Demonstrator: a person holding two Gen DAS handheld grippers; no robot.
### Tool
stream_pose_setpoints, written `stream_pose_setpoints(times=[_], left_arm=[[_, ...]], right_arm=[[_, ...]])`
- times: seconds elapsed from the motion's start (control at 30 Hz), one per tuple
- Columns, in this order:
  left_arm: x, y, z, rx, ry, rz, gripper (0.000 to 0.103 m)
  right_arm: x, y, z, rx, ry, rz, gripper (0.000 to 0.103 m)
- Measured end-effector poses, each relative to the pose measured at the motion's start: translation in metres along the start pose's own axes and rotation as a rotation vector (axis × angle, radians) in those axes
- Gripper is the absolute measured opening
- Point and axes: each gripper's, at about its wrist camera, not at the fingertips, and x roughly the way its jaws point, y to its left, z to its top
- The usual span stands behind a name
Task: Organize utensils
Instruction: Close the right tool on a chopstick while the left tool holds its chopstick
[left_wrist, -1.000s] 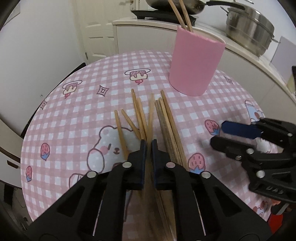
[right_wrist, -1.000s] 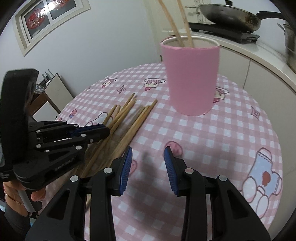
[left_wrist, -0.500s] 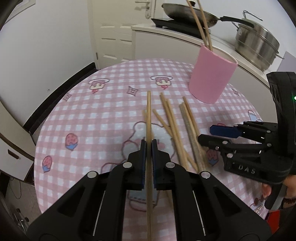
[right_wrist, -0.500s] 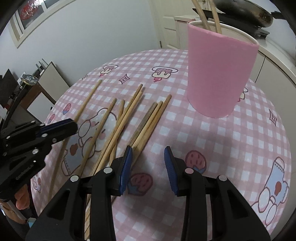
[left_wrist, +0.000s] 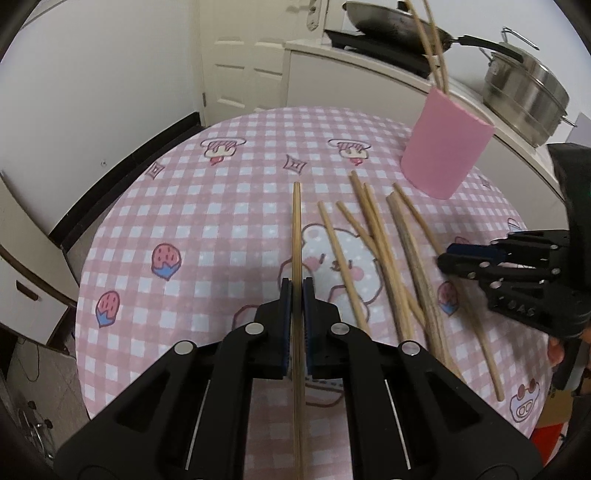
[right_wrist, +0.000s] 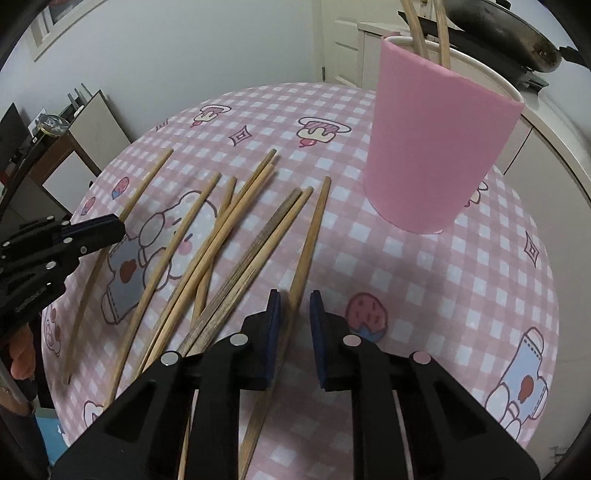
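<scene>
My left gripper (left_wrist: 296, 291) is shut on a single pale chopstick (left_wrist: 296, 229), held above the pink checked table (left_wrist: 221, 206), left of the pile. Several loose chopsticks (left_wrist: 373, 240) lie fanned on the cloth. The pink cup (left_wrist: 443, 155) stands at the far right with a few chopsticks upright in it. In the right wrist view, my right gripper (right_wrist: 295, 301) is low over the pile's rightmost chopstick (right_wrist: 310, 236). Its jaws are closing around that stick, with a gap still showing at the right pad. The cup (right_wrist: 436, 147) rises just beyond, and the left gripper (right_wrist: 110, 229) shows at the left.
A steel pot (left_wrist: 524, 92) and a frying pan (left_wrist: 391, 26) sit on the white counter behind the table. A white door (left_wrist: 240, 55) is at the back. The round table's edge drops off on the left and near side.
My left gripper has carried its chopstick up and leftwards away from the pile. The right gripper has come down over the rightmost chopstick and its jaws have narrowed.
</scene>
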Motion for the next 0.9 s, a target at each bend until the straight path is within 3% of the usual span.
stream_pose_setpoints(times=[0.33, 0.43, 0.67, 0.9], left_arm=[[0.016, 0.008, 0.013, -0.036, 0.041, 0.002, 0.006], [0.014, 0.007, 0.016, -0.039, 0.033, -0.003, 0.006], [-0.003, -0.001, 0.025, -0.02, 0.0, -0.001, 0.006], [0.008, 0.002, 0.029, -0.032, 0.063, 0.017, 0.007]], right_arm=[[0.017, 0.002, 0.032, -0.031, 0.029, -0.055, 0.016], [0.021, 0.001, 0.038, -0.035, 0.03, -0.069, 0.008], [0.002, -0.001, 0.038, -0.018, -0.029, -0.036, 0.005], [-0.017, 0.003, 0.036, -0.027, -0.046, -0.005, 0.005]])
